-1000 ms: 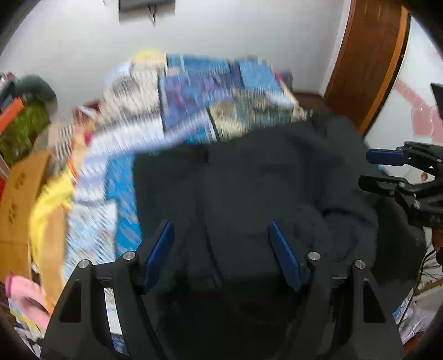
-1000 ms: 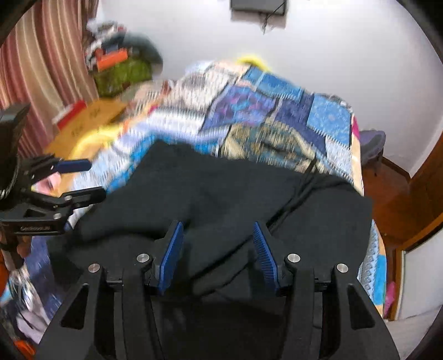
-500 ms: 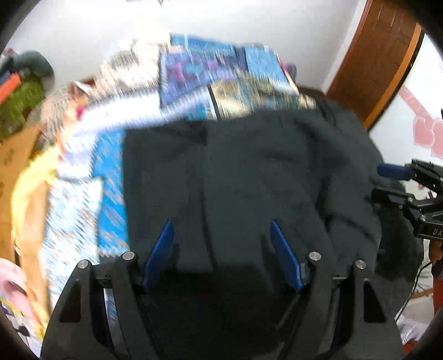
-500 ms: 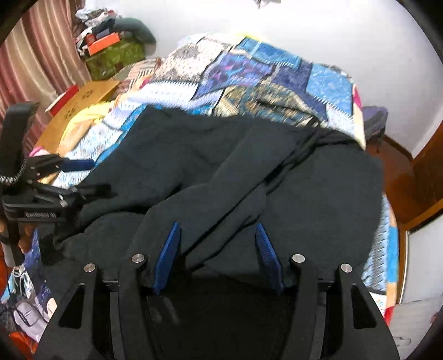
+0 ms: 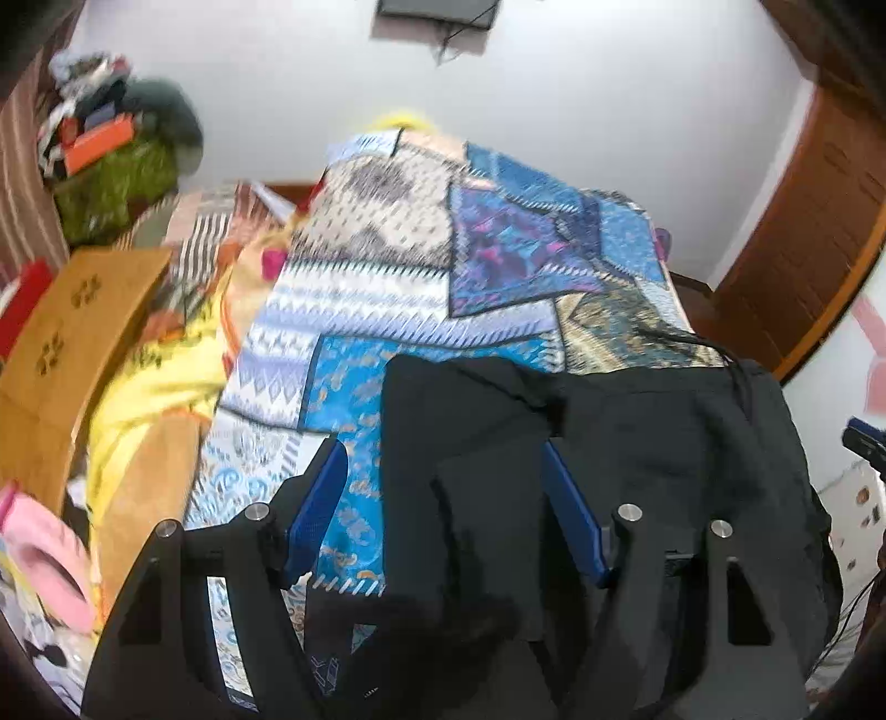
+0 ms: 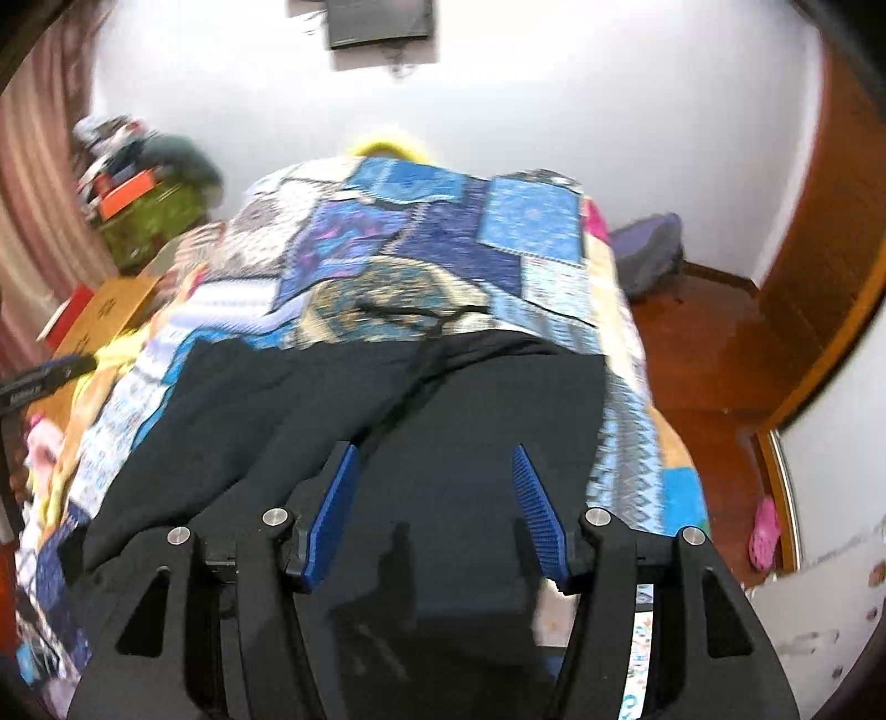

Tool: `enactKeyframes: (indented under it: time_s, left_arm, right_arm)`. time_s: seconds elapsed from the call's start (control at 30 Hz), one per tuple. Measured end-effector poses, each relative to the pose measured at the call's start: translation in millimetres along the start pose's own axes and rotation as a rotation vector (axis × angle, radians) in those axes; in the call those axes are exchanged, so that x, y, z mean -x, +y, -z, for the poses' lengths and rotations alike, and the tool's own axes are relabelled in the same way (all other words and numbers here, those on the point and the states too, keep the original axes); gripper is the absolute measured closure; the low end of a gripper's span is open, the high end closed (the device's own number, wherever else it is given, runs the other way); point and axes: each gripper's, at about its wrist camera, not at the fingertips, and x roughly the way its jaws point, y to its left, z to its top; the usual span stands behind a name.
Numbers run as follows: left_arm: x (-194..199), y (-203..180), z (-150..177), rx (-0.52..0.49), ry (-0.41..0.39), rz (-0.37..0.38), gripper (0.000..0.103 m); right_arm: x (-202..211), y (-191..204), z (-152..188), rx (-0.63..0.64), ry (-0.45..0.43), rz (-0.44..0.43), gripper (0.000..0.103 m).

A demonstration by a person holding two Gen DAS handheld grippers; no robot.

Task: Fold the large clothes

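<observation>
Jaws on both grippers stand wide apart and hold nothing. Closest in the left wrist view, the left gripper (image 5: pixel 443 487) hangs over the near left edge of a big black garment (image 5: pixel 637 443), with its blue pads (image 5: pixel 318 504) one over the quilt and one over the dark cloth. Closest in the right wrist view, the right gripper (image 6: pixel 434 498) hangs over the near right part of the same black garment (image 6: pixel 387 421), and dark cloth fills the gap between its blue pads (image 6: pixel 534 509). I cannot tell if either gripper touches the cloth. The garment lies spread out and a bit rumpled on the near end of the bed, on top of a patchwork quilt (image 5: pixel 421 266) with blue, purple and white squares. A thin black cord (image 5: pixel 681 335) runs from the garment's far edge onto the quilt. Left of the bed there is a yellow cloth (image 5: pixel 149 376), a brown cardboard box (image 5: pixel 72 332) and something pink (image 5: pixel 44 559). Farther back on the left sits a pile of things (image 5: pixel 105 149), partly blurred. To the right there is a brown wooden door (image 6: pixel 825 277) and a reddish floor (image 6: pixel 703 360). At the very back is a white wall (image 5: pixel 581 99) with a dark box (image 5: pixel 437 11) high up.
</observation>
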Motion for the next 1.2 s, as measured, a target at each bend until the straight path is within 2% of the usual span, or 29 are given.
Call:
enactKeyframes:
  time_s: [0.13, 0.3, 0.53, 0.63, 0.7, 0.8, 0.93, 0.97, 1.03, 1.07, 1.1, 1.13, 1.2]
  left_arm:
    - [-33, 23, 10, 0.099, 0.093, 0.046, 0.032]
    - [-75, 40, 27, 0.22, 0.202, 0.162, 0.032]
    - [-119, 51, 38, 0.307, 0.295, 0.197, 0.032]
    - [-138, 54, 42, 0.342, 0.337, 0.202, 0.032]
    - [-145, 54, 44, 0.357, 0.337, 0.218, 0.031]
    - [-149, 47, 39, 0.324, 0.331, 0.241, 0.031]
    - [-154, 37, 35, 0.294, 0.33, 0.259, 0.031]
    - [-155, 36, 35, 0.288, 0.328, 0.258, 0.033]
    - [-154, 36, 35, 0.289, 0.322, 0.255, 0.044]
    - [-153, 37, 34, 0.294, 0.318, 0.248, 0.055]
    - [-151, 37, 33, 0.296, 0.31, 0.232, 0.065]
    - [-150, 37, 31, 0.292, 0.305, 0.226, 0.07]
    - [-141, 31, 28, 0.25, 0.28, 0.185, 0.081]
  right_arm:
    - [-8, -34, 0, -0.13, 0.027, -0.021, 0.046]
    - [-31, -71, 9, -0.295, 0.082, -0.026, 0.046]
    - [-68, -98, 26, -0.408, 0.197, -0.063, 0.046]
    - [-84, -103, 32, -0.442, 0.242, -0.119, 0.046]
    - [-93, -107, 34, -0.472, 0.263, -0.181, 0.046]
    - [-103, -117, 35, -0.543, 0.281, -0.277, 0.045]
    - [-109, -120, 32, -0.569, 0.265, -0.317, 0.043]
    - [-109, -118, 30, -0.564, 0.26, -0.318, 0.043]
    - [-110, -112, 26, -0.536, 0.247, -0.314, 0.043]
    - [-110, -110, 23, -0.525, 0.236, -0.313, 0.045]
    - [-110, -107, 20, -0.515, 0.225, -0.313, 0.048]
    - [-110, -105, 16, -0.502, 0.217, -0.309, 0.058]
    - [-110, -97, 9, -0.445, 0.238, -0.24, 0.07]
